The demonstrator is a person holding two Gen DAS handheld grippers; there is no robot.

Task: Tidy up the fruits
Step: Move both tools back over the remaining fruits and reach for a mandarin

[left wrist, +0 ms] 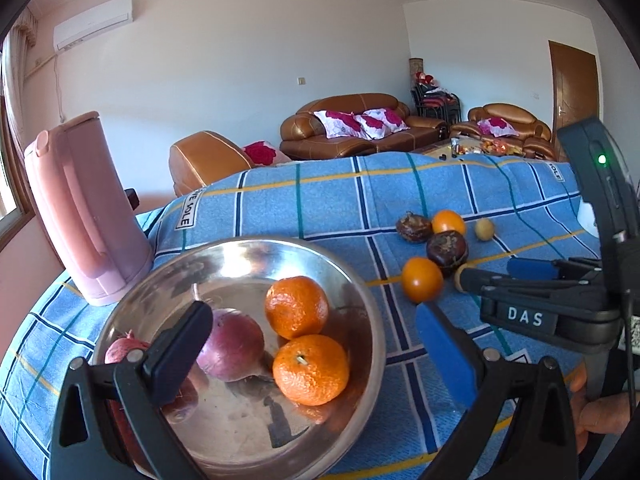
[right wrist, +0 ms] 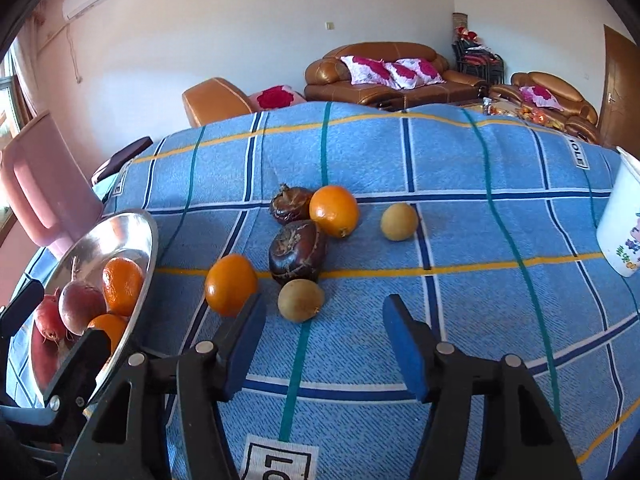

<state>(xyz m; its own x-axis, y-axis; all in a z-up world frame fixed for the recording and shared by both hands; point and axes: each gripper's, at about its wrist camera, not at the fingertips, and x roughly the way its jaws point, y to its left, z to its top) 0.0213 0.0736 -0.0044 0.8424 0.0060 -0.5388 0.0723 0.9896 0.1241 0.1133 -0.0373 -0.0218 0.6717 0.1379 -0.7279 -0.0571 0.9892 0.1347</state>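
Bare cloth point(right wrist: 460, 280) right of the fruit cluster point(right wrist: 296, 248); cup point(right wrist: 622, 232) blocks the far right

Home living rm: leather sofas point(left wrist: 352, 128), AC point(left wrist: 93, 21)

two mandarins point(left wrist: 306, 338) lie in the steel bowl point(left wrist: 362, 292); six loose fruits point(right wrist: 298, 240) cluster on the cloth.

Both grippers are black plastic frames with silver screws and blue-padded jaws — the right gripper point(left wrist: 532, 280) bears white "DAS" lettering and a green light; bare fingers point(left wrist: 596, 412) grip its handle.
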